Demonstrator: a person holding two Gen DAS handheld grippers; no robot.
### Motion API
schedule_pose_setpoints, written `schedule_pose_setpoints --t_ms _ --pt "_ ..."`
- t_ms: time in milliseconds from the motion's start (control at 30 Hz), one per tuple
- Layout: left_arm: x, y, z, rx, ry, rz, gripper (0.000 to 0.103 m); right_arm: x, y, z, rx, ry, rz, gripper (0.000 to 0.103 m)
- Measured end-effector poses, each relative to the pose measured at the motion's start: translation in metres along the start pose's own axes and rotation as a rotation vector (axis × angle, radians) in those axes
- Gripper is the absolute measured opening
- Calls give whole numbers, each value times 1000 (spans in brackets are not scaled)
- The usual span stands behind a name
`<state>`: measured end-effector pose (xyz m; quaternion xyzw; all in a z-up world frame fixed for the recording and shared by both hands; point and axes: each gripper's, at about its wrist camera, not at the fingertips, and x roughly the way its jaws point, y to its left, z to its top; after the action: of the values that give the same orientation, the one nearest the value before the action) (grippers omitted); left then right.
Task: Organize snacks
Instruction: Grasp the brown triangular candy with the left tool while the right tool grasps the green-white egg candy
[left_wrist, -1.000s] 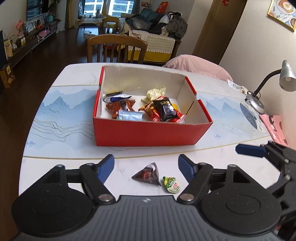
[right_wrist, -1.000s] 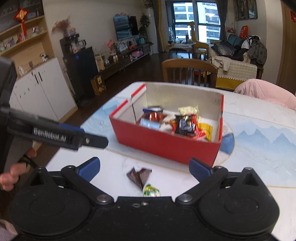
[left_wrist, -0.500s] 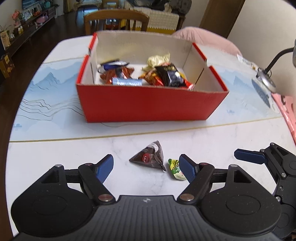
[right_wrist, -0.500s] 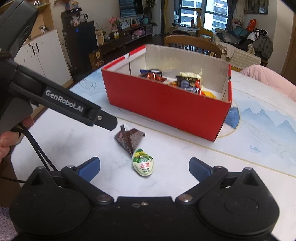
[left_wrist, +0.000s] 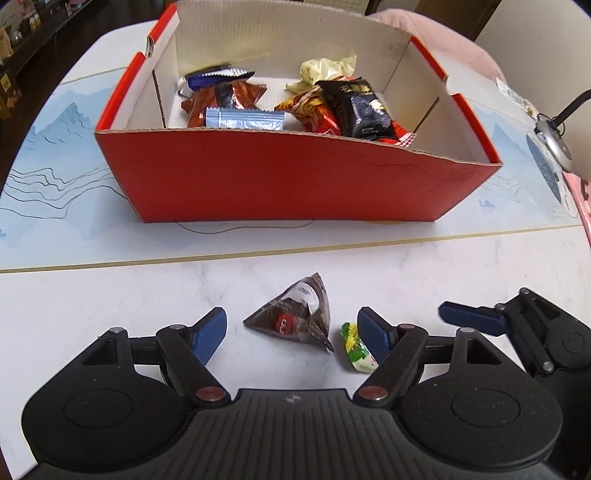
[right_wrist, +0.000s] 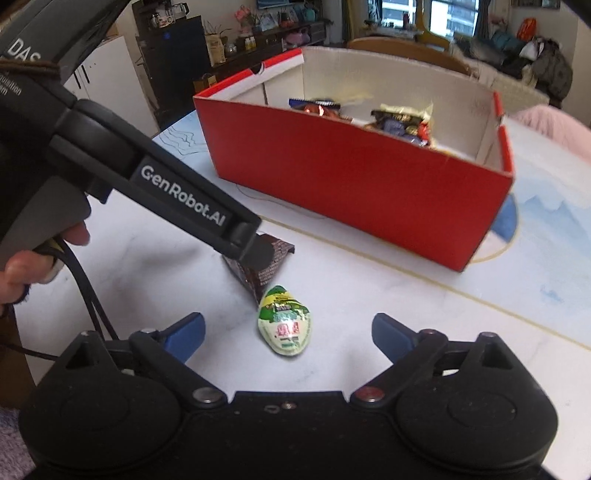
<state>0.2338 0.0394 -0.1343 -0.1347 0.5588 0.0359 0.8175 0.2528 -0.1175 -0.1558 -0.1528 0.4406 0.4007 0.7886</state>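
- White marble table (left_wrist: 110, 295) bears a red cardboard box (left_wrist: 295, 177), upper centre, already holding many wrapped snacks (left_wrist: 354, 107).
- Two remain outside: a dark triangular packet (left_wrist: 295, 317) between the open left gripper (left_wrist: 293, 332) jaws, and a green-white oval candy (right_wrist: 286, 321) between the closing, not yet touching right gripper (right_wrist: 288, 330) jaws.

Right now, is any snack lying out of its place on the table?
Yes. Two snacks lie on the table in front of the red box, not inside it: a dark triangular packet and a small green candy beside it.
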Motion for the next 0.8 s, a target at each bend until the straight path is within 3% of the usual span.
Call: schedule_pose_setpoints --t_ms 167,300,467,667,800 --pt "14 3 12 -30 60 5 78 17 0 9 -20 93 51 84" --pt "22 0 18 -13 101 4 76 30 1 17 -24 172 66 72" --pt "29 -4 20 11 120 9 60 30 4 23 -50 181 53 56" --pt "34 -4 19 9 122 -5 46 28 7 22 -53 182 39 40" --pt "32 -2 17 9 113 -6 38 26 9 19 -44 177 22 35"
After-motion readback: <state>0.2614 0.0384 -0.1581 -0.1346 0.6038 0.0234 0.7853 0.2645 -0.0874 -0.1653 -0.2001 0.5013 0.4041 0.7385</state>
